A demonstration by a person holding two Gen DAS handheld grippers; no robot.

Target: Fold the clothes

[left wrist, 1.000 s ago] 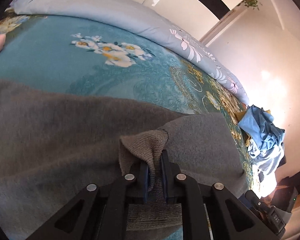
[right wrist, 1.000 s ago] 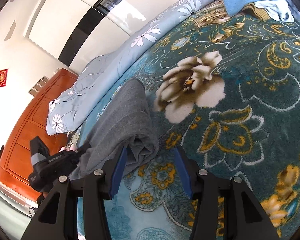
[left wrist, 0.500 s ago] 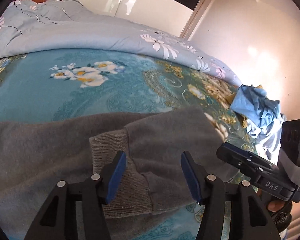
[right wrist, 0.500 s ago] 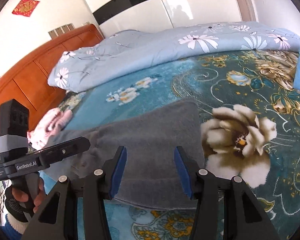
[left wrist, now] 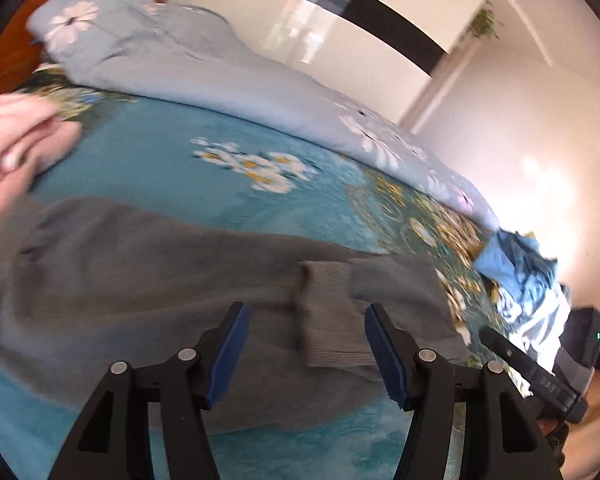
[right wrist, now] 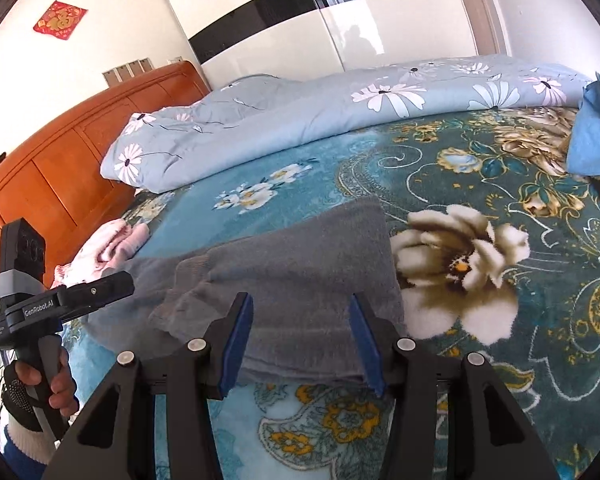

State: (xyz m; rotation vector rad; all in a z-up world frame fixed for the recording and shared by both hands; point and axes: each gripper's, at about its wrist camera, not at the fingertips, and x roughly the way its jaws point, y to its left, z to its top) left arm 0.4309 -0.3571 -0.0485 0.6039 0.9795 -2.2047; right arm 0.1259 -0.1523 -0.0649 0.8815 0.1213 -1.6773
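The grey sweater (right wrist: 300,280) lies partly folded on the bed (right wrist: 500,360), a sleeve cuff (left wrist: 332,312) laid over it. Left tongs (left wrist: 306,354) have just opened, empty; right tongs (right wrist: 298,346) apart, empty. Final folds remain.

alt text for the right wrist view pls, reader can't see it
A partly folded grey sweater lies on a teal floral blanket, with the open right gripper just above its near edge, gripping nothing. At far left a hand holds the left gripper by the sweater; behind are pink clothes, a pale blue floral duvet and a wooden headboard.
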